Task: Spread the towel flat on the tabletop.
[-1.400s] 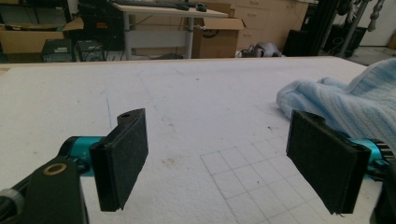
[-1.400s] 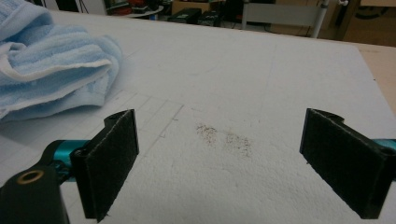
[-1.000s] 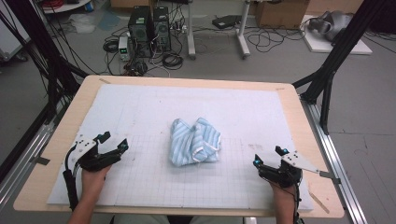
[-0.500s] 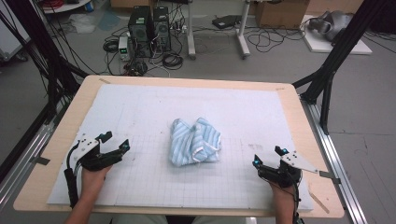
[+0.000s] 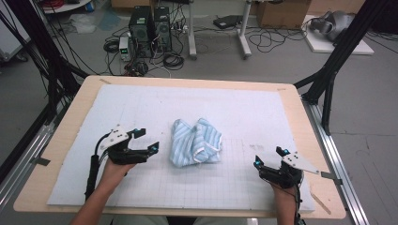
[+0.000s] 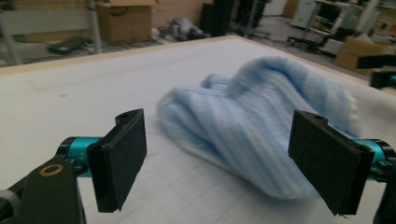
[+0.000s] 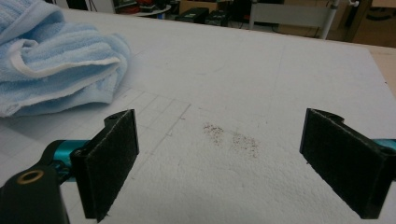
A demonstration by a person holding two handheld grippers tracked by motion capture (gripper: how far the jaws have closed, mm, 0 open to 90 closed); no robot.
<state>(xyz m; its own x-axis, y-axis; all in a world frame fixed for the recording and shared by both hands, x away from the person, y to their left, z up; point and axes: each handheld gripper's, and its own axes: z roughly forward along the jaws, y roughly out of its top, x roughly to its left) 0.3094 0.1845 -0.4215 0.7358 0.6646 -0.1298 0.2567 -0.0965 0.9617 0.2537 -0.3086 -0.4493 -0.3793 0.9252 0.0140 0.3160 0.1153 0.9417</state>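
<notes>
High view first: we look down on a wooden tabletop (image 5: 70, 122) covered by a white gridded mat (image 5: 263, 117). A crumpled light blue striped towel (image 5: 195, 141) lies bunched near the middle of the mat, a little closer to the near edge than to the far one.

Our left gripper (image 5: 143, 141) is near the near-left part of the mat, just beside the towel's left side but not touching it. Its jaws point toward the towel and stand apart. Our left hand (image 5: 112, 171) holds it from below, with a black cable running down along the forearm.

Our right gripper (image 5: 268, 158) rests toward the near-right corner of the mat, well apart from the towel. Its jaws also stand apart and hold nothing.

From the left gripper view, the towel (image 6: 261, 126) rises as a soft, slightly blurred heap just ahead of the two black padded jaws, which are spread wide with the towel's bulk between and beyond them. We cannot tell whether the right-hand pad brushes the fabric.

From the right gripper view, the jaws are wide apart over bare mat (image 7: 261, 70), where a small patch of dark specks (image 7: 231, 137) marks the surface between them. The towel (image 7: 56, 70) lies off to the upper left, showing a white hemmed edge folded across the blue terry.

Beyond the far edge of the tabletop, the floor holds computer towers (image 5: 150, 26) and tangled cables (image 5: 173, 58).
</notes>
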